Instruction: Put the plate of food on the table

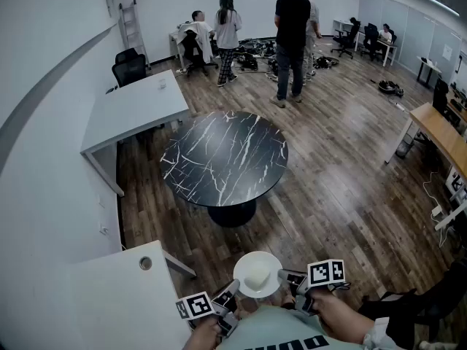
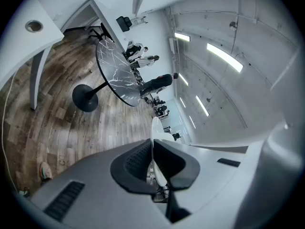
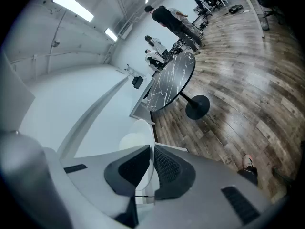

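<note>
Clamped on opposite edges of a round white plate [image 1: 244, 262], the left gripper [image 1: 232, 289] and right gripper [image 1: 286, 275] each have their jaws pinched nearly together on its thin rim, holding it in the air close to the person's body. A pale block of food [image 1: 258, 276] sits at its middle. Well ahead stands the round, black, white-veined surface [image 1: 225, 159] on the wooden floor [image 1: 343, 181].

Even light from ceiling strips [image 2: 224, 56]; fisheye edges warp, perhaps softened.

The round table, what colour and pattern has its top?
The round table is black with white marble veins, best in the head view.
</note>
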Action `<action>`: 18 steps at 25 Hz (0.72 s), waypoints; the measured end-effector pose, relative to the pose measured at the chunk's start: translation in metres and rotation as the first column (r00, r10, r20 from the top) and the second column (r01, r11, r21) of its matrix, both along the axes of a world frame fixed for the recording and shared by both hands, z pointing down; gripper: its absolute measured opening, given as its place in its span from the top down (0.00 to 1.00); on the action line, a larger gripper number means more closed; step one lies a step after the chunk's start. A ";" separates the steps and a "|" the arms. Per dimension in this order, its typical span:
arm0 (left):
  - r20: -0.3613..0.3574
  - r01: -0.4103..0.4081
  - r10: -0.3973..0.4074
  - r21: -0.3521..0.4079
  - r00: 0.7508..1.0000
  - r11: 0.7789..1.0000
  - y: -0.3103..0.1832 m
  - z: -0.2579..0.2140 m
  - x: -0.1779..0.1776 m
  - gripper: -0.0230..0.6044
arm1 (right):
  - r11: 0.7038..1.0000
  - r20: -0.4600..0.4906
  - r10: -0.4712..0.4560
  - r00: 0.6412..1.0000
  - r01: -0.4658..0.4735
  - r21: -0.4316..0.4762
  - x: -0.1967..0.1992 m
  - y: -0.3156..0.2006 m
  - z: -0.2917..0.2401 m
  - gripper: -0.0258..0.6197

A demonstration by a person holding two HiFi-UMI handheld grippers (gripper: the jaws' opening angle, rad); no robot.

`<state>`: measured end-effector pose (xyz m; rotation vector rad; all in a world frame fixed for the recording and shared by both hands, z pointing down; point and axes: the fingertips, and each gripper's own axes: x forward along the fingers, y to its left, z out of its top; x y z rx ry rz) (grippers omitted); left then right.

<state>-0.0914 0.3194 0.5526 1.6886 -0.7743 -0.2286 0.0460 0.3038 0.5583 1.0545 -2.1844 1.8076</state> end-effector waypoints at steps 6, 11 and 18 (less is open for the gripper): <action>-0.011 0.009 -0.009 -0.002 1.000 1.000 0.002 0.001 -0.023 0.93 | 1.000 -0.004 -0.007 1.000 0.007 -0.002 -0.023 0.000 0.000 0.91; -0.018 0.018 -0.019 -0.009 1.000 1.000 -0.003 0.004 -0.027 0.93 | 1.000 -0.009 -0.017 1.000 0.017 -0.010 -0.027 -0.006 0.002 0.91; 0.007 0.049 -0.049 -0.017 0.999 0.999 -0.026 0.007 -0.026 0.93 | 0.999 0.019 -0.041 0.999 0.041 -0.021 -0.027 -0.033 0.008 0.91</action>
